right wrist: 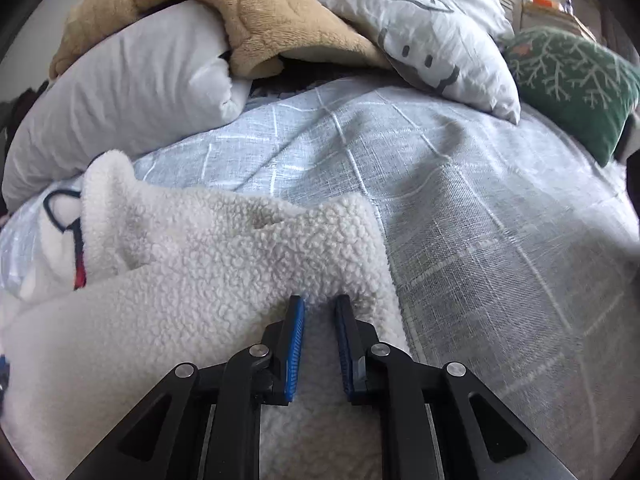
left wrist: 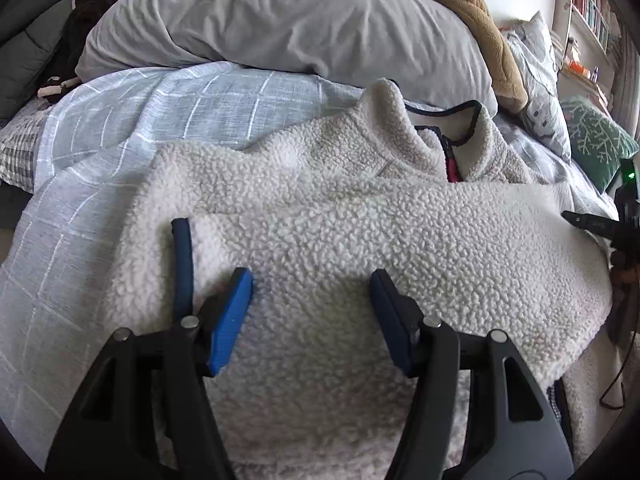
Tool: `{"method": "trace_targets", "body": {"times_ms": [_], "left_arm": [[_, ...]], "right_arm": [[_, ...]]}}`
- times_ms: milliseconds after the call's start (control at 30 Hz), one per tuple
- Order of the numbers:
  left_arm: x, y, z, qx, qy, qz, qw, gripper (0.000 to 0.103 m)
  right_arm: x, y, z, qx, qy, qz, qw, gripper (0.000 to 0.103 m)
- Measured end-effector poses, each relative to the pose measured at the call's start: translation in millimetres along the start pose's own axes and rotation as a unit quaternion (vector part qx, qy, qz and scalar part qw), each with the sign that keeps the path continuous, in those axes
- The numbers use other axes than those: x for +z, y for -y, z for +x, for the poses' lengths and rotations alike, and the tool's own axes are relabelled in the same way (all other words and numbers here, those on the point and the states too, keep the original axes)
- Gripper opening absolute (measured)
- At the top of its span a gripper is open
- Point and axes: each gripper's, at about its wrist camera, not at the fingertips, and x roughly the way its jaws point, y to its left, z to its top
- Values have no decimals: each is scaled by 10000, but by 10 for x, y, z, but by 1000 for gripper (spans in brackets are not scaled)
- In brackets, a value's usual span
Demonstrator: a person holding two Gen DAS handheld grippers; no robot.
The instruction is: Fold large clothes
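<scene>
currently the cream-white sherpa fleece jacket lies spread across the pale blue-grey bedspread with a white grid pattern, occupying the near and middle part of the bed. its collar, edged in dark navy trim, lies on the far side, with a red strip visible at the opening. a navy-trimmed edge of the jacket lies just beside the left finger of the left gripper.

left gripper: black frame, blue pads. jaws stand wide apart above the fleece; the pile is visible between them and neither pad presses on it. nothing is held.

right gripper: same construction. jaws stand narrowly apart, with a fold of the fleece at the fingertips at the jacket's right-hand edge, close to where the fleece meets the bedspread. whether the pads actually clamp the fabric cannot be told from this view. in the left wrist view, a dark tip of the right gripper enters at the right edge of the jacket.

behind the jacket: a large light grey pillow, a tan plush blanket lying over it, a white printed cushion, and a dark green cushion with a pale branch pattern.
</scene>
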Motion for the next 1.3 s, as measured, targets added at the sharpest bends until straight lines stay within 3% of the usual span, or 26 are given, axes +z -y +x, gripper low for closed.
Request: {"method": "trace_targets", "body": {"times_ms": [133, 167, 233, 367, 500, 700, 933, 1133, 1300], "left_arm": [[97, 41, -228, 94, -494, 241, 9984, 65], [101, 36, -334, 109, -575, 199, 9981, 70], [79, 29, -518, 125, -683, 110, 9975, 74], [-48, 33, -935, 201, -889, 20, 9958, 77], [-246, -13, -1368, 333, -1062, -22, 9938, 84], [-644, -227, -1698, 274, -1666, -264, 9853, 84], [-1248, -639, -1871, -49, -2180, -692, 9735, 84], [-1702, -1009, -1970, -728, -2641, -1272, 9533, 84], [-1947, -1064, -2074, -1269, -2914, -1385, 9380, 84]], "right_arm": [[-35, 69, -351, 315, -313, -261, 9987, 34], [-53, 83, -464, 406, -357, -302, 9981, 38], [-115, 117, -743, 456, -427, -379, 9973, 54], [-276, 179, -1272, 367, -549, -415, 9970, 56], [-500, 303, -1772, 466, -451, -210, 9977, 68], [-932, 461, -2169, 433, -851, -168, 9953, 68], [-1457, 651, -2325, 865, -1530, 45, 9844, 68], [-1834, 793, -2376, 1391, -2075, 200, 9681, 68], [-2067, 899, -2355, 1456, -2459, 344, 9577, 68]]}}
